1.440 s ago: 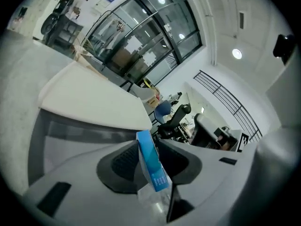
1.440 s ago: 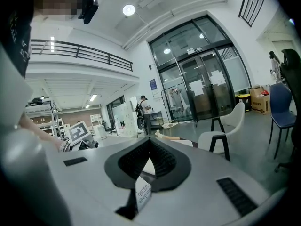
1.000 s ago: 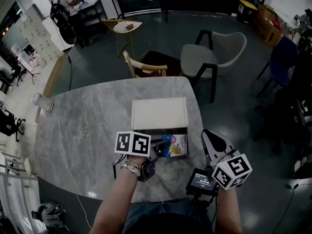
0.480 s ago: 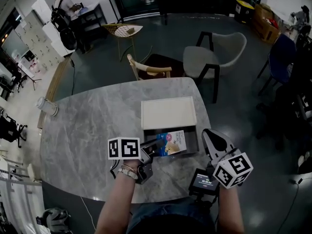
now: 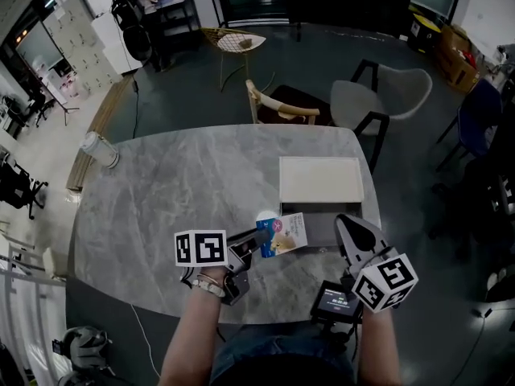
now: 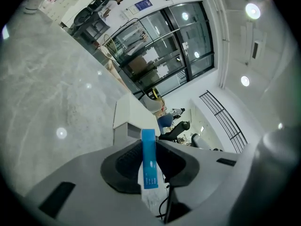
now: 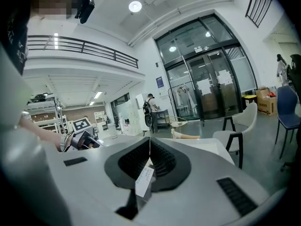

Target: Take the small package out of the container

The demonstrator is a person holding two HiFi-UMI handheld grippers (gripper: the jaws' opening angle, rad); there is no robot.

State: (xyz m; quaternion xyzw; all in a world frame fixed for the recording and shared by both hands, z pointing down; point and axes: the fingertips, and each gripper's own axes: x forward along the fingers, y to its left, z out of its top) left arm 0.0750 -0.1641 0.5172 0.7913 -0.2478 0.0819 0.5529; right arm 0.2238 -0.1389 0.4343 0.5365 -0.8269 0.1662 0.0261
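Note:
The small package, blue and white with a picture on it, hangs over the marble table just left of the container. My left gripper is shut on its left edge. In the left gripper view the package shows edge-on as a blue strip clamped between the jaws of the left gripper. The container is a dark box with its white lid laid open behind it. My right gripper hovers at the box's near right corner, shut and empty; its jaws meet in the right gripper view.
A white cylinder stands at the table's far left edge. Beyond the table are a wooden chair and a pale armchair. A person stands far back. The table's near edge runs just under both hands.
The left gripper has carried the package leftward, from over the box's dark inside to over the bare table beside it. The right gripper has also shifted left relative to the box.

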